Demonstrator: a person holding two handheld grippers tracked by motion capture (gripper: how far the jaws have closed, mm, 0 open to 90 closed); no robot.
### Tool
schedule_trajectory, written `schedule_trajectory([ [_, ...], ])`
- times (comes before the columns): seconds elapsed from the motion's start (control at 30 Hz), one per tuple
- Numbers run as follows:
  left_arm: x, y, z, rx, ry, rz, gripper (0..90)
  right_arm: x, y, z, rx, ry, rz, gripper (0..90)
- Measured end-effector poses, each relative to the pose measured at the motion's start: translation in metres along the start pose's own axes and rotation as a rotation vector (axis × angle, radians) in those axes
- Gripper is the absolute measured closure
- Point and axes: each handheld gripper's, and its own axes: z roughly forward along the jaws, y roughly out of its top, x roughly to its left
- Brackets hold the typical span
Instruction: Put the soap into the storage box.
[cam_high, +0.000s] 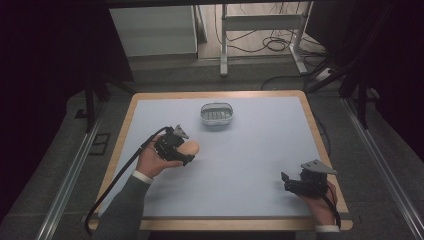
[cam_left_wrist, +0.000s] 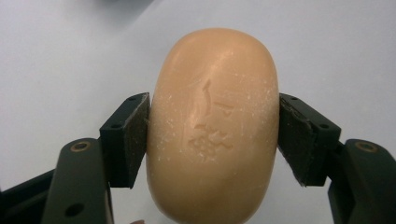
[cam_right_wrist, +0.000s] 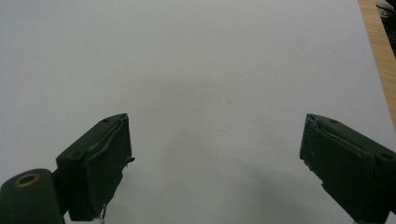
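Soap (cam_left_wrist: 212, 126), peach and oval, sits clamped between the pads of your left hand-held gripper (cam_high: 176, 146) just short of the dish (cam_high: 217, 114) on the bench (cam_high: 250, 155), while your right hand-held gripper (cam_right_wrist: 215, 163) gapes wide, well right of the dish.

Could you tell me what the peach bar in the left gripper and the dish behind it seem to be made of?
The bar looks like solid soap: matte, waxy, with a pressed emblem and white powdery flecks. The dish seems to be clear plastic or glass with a slatted grey insert, but it is too small to tell for sure.
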Motion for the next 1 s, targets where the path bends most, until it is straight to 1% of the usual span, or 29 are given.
schedule_trajectory([
  [0.07, 0.0, 0.003, 0.0, -0.006, -0.006, -0.003, 31.6, 0.0, 0.0, 0.0, 0.0, 0.0, -0.001, 9.2],
  [0.1, 0.001, 0.005, 0.0, -0.002, -0.002, 0.006, 31.7, 0.0, 0.0, 0.0, 0.0, 0.0, -0.001, 9.2],
  [0.27, 0.002, 0.012, 0.001, -0.006, -0.001, 0.009, 31.7, -0.001, -0.001, 0.0, 0.0, -0.003, -0.001, 9.2],
  [0.33, 0.003, 0.014, 0.002, -0.018, -0.009, 0.005, 31.8, -0.002, -0.001, 0.0, 0.002, -0.003, -0.001, 9.2],
  [0.37, 0.004, 0.014, 0.003, -0.018, -0.013, -0.002, 31.8, -0.002, -0.001, 0.0, 0.002, -0.003, -0.001, 9.2],
  [0.5, 0.007, 0.014, 0.005, -0.011, -0.003, -0.007, 32.0, -0.001, -0.001, 0.001, 0.004, -0.002, -0.004, 9.2],
  [0.6, 0.01, 0.014, 0.005, -0.016, -0.007, -0.011, 32.2, 0.0, -0.001, 0.001, 0.005, -0.003, -0.004, 9.1],
  [0.87, 0.018, 0.015, 0.007, -0.03, -0.001, -0.033, 32.4, -0.001, -0.001, 0.001, 0.006, -0.006, -0.003, 9.2],
  [1.0, 0.02, 0.016, 0.008, -0.029, 0.001, -0.033, 32.4, -0.001, -0.001, 0.001, 0.007, -0.006, -0.003, 9.1],
])
